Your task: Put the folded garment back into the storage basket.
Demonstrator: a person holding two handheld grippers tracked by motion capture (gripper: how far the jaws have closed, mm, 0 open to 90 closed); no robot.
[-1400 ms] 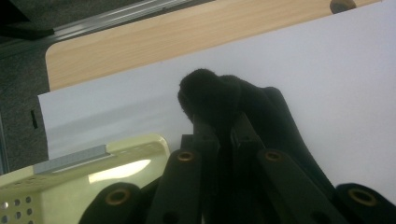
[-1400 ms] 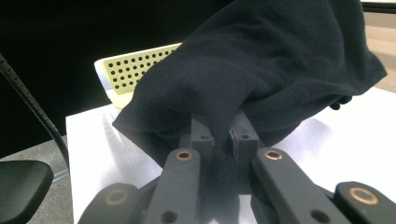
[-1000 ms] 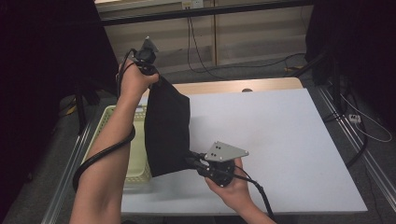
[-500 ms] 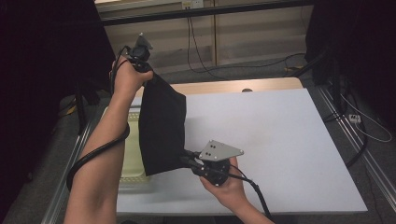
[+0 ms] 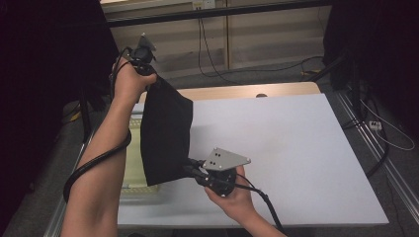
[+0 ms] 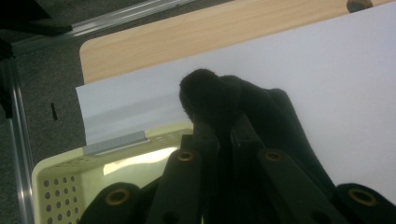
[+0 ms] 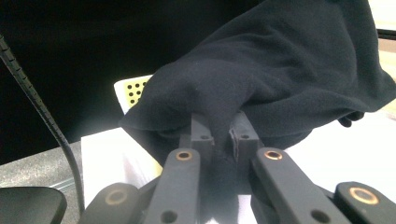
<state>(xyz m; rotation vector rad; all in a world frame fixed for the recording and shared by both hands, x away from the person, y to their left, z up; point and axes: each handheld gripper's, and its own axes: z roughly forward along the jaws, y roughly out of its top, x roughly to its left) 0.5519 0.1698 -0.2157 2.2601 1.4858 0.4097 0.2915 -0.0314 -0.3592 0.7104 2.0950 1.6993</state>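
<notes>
Black cloth (image 5: 165, 136): hangs above the perforated yellow basket (image 5: 132, 163) at the table (image 5: 296, 148) left edge (bare surface to its right). Left gripper (image 5: 144, 61) jaws pinch its top corner; right gripper (image 5: 192, 170) jaws pinch its lower edge.

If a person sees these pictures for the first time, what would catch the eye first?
First, the black soft cloth, hanging in the air at the left side of the white table. The left gripper holds its top corner high, and the right gripper pinches its lower edge near the table; both pairs of jaws are shut on the fabric. Beneath the cloth sits a pale yellow perforated plastic basket.
</notes>
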